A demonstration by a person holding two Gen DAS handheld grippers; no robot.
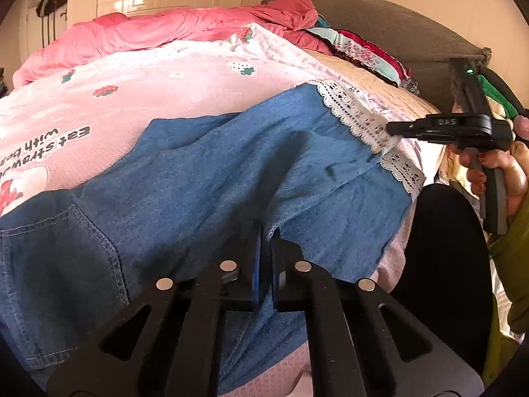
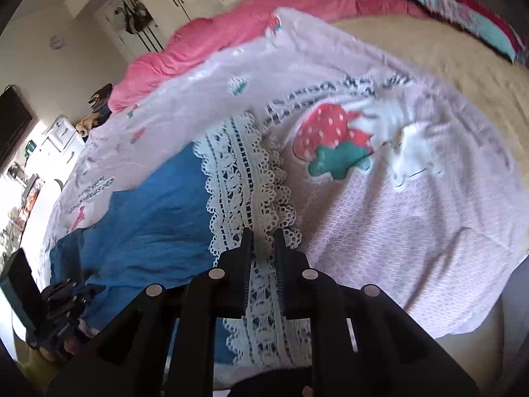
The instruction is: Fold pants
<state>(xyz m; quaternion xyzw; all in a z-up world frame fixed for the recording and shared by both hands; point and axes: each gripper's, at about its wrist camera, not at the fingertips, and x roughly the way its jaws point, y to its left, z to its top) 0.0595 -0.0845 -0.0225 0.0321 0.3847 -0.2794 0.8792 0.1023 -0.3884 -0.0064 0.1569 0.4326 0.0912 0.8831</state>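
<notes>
Soft, floppy blue denim pants [image 1: 205, 172] w/ white lace hem [image 2: 238, 172]: right gripper [image 2: 263, 241] pinches lace, left gripper [image 1: 267, 231] pinches denim edge; grip hems.

Before you, the pants [image 1: 205, 178] lie on the printed sheet [image 1: 132, 92], lace hem [image 2: 238, 172] to your right. The quilt [image 1: 158, 29] lies behind; pillows [image 1: 363, 49] lie against the headboard [image 1: 380, 23], far right.

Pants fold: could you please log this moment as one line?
pants flat on blanket | left gripper shut on denim edge | right gripper shut on lace hem
</notes>
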